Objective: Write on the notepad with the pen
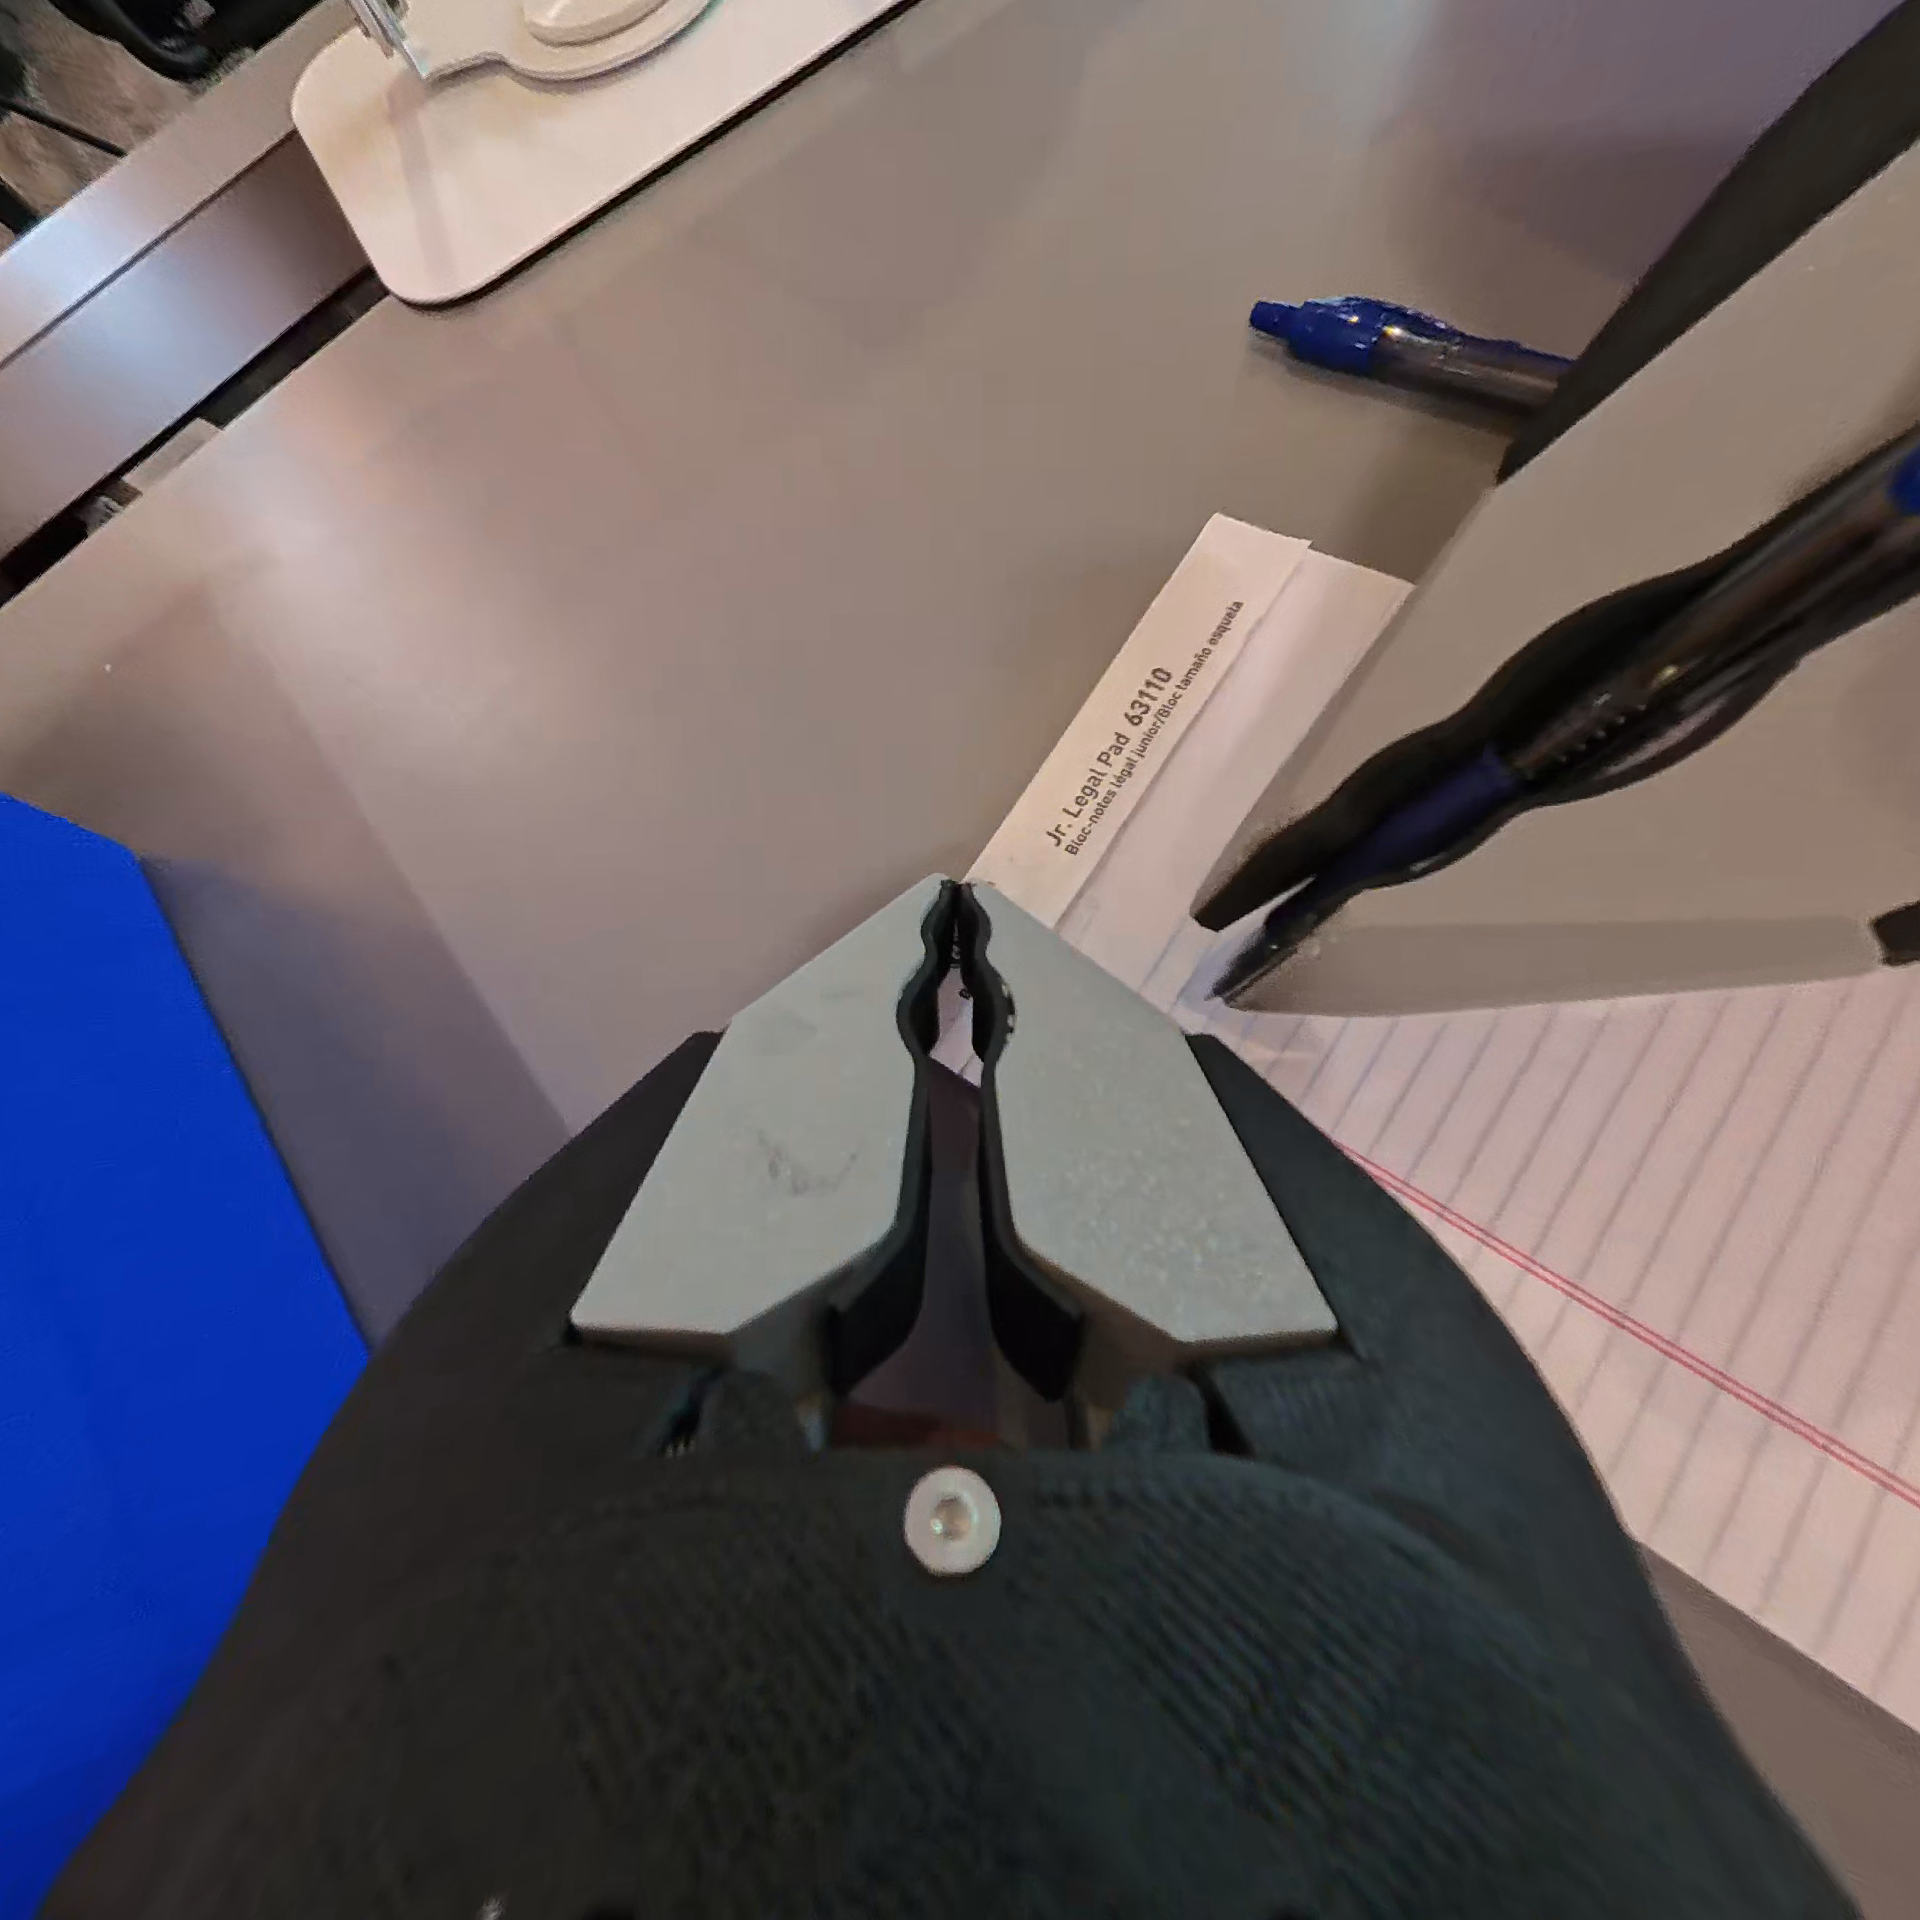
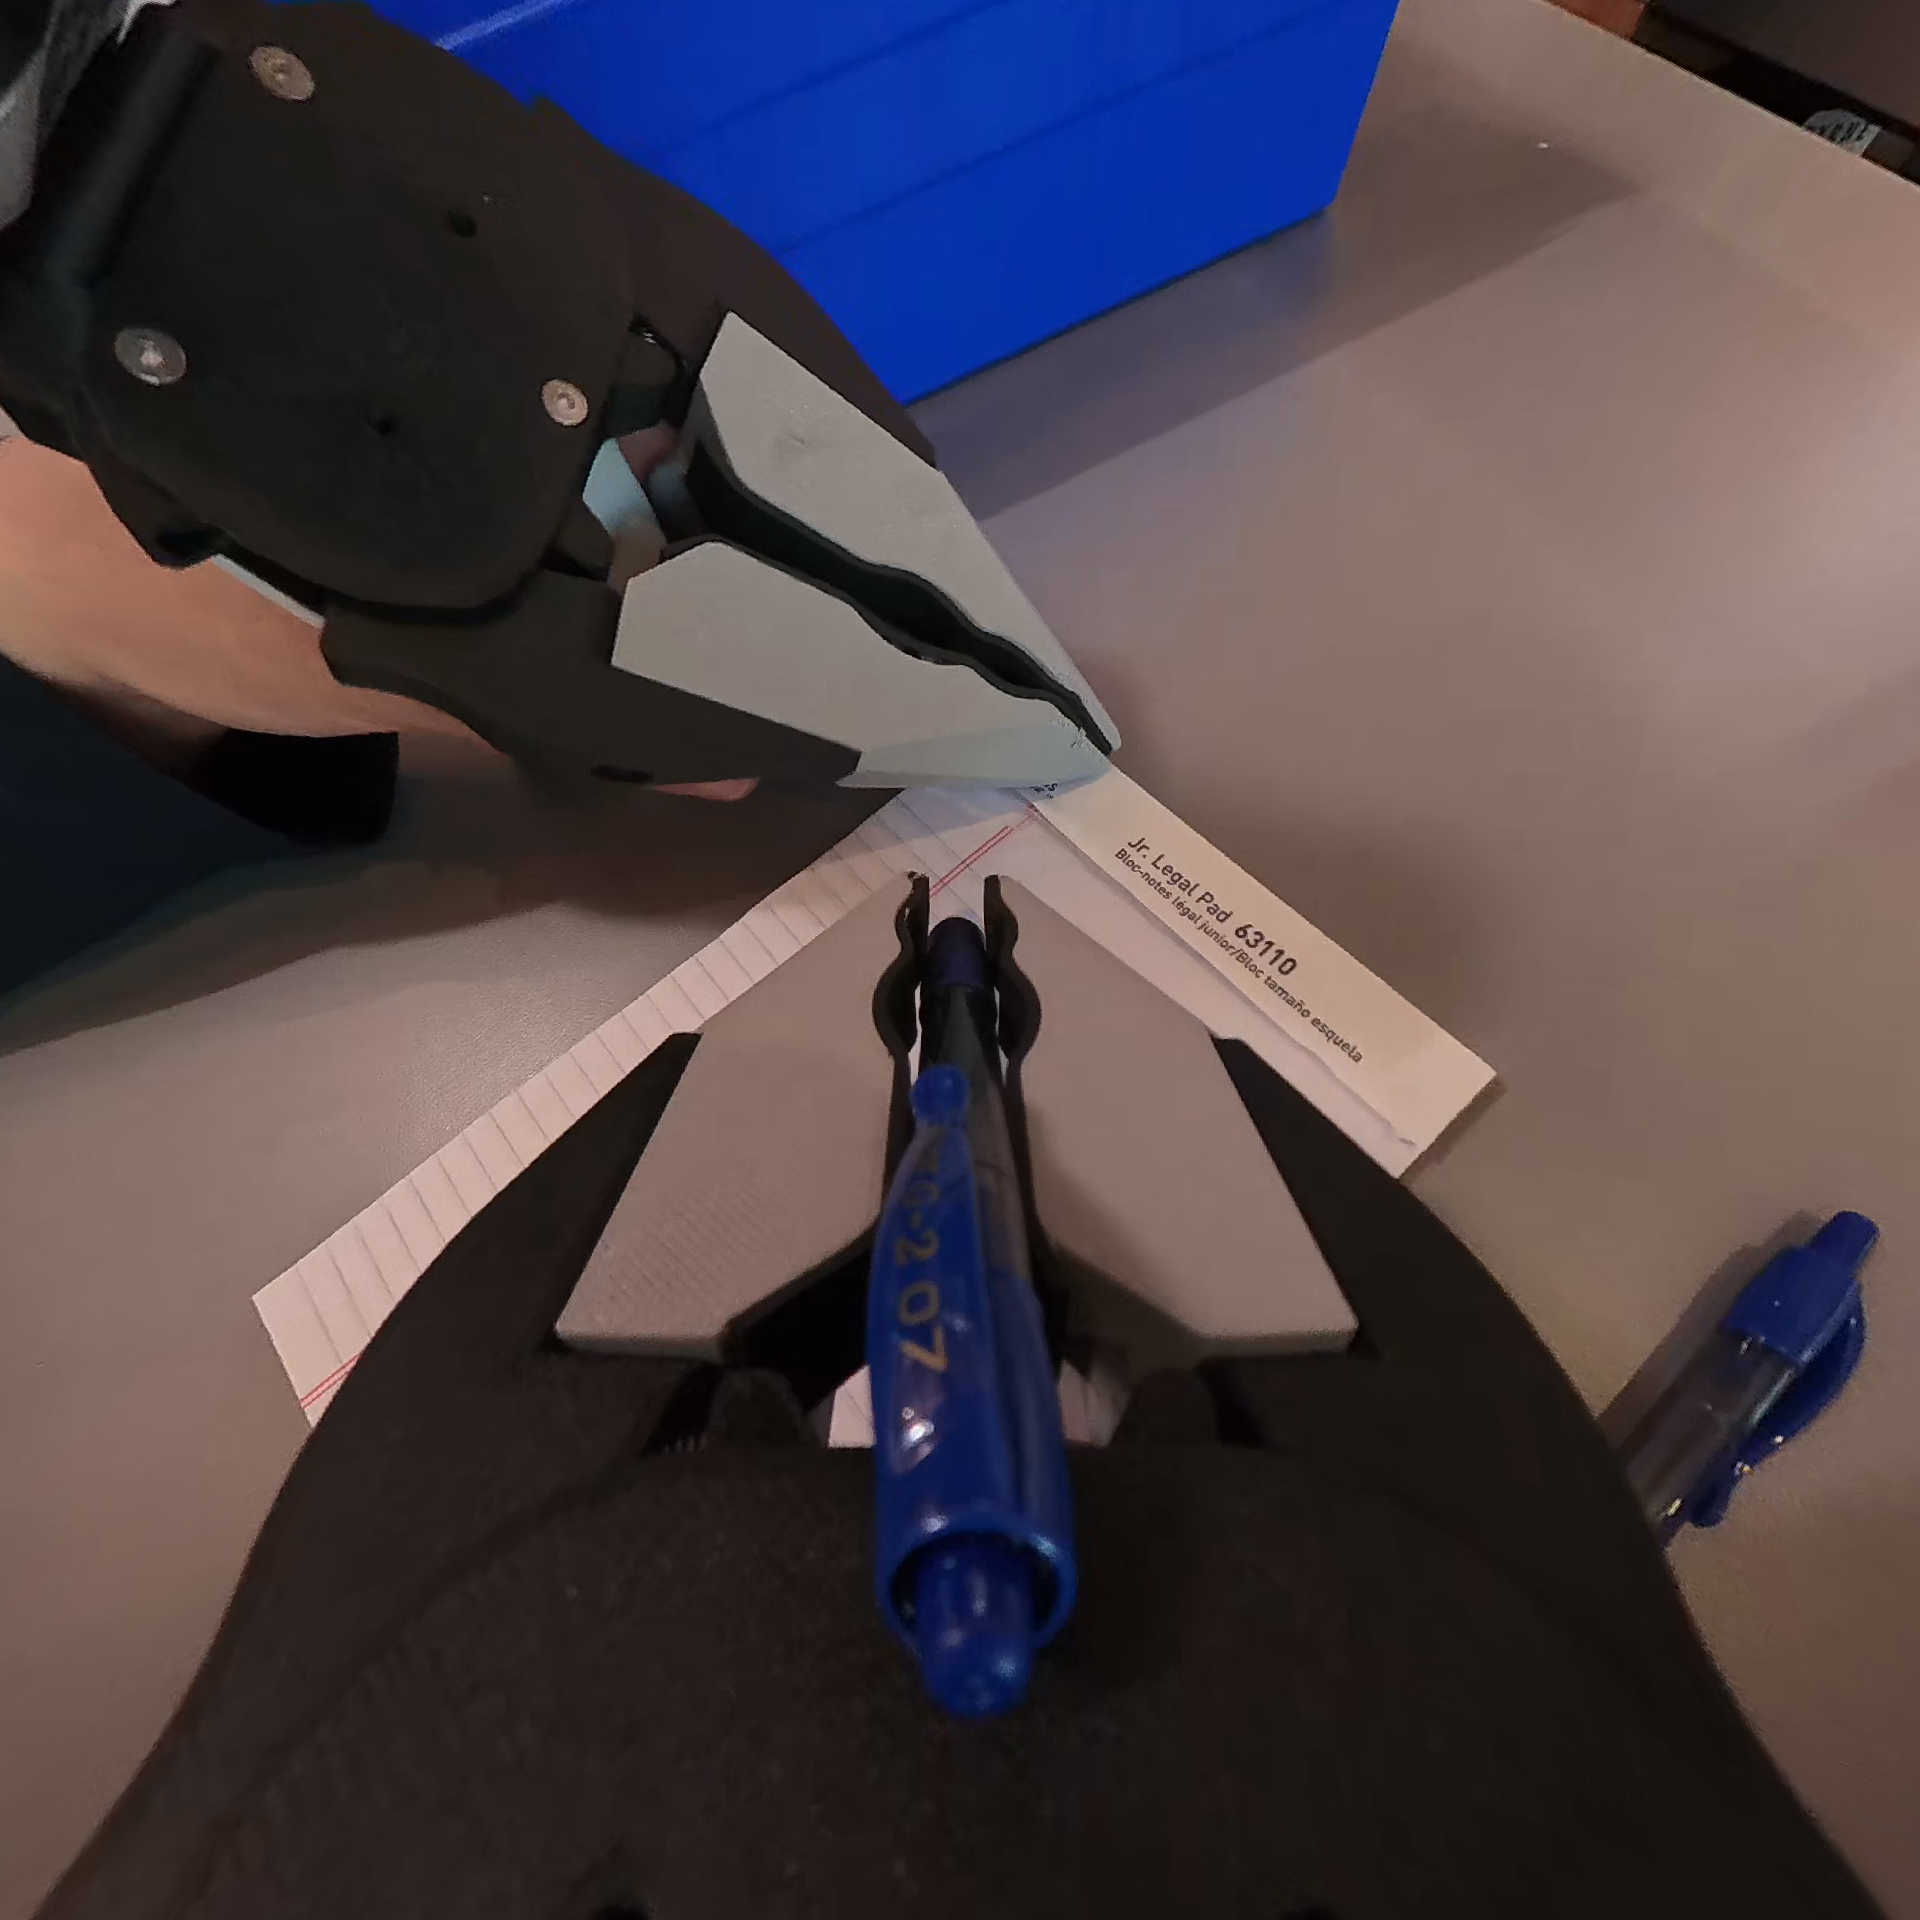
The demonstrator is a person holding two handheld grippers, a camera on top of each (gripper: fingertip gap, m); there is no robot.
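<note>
1. White lined paper is the target: the notepad lies flat on the grey table, its printed header strip at the far end from the right gripper.
2. Right gripper is clamped on the pen, which runs lengthwise between the fingers with its tip pointing forward and down. In the left wrist view the pen tip sits at or just above the top lines, close to the header (contact cannot be confirmed).
3. Left gripper has its jaws closed with nothing between them; its tip rests at the pad's top corner beside the header, apparently pinning it.
4. To write well, I judge: keep that corner pressed so the sheet does not slide, lower the pen until it marks, then pull short strokes with light, even pressure.
5. Hold the pen's tilt steady; a slip in the fingers would smear or skip the line.
6. A spare pen lies well to the right, and a blue bin stands behind; neither is in the way.
</note>
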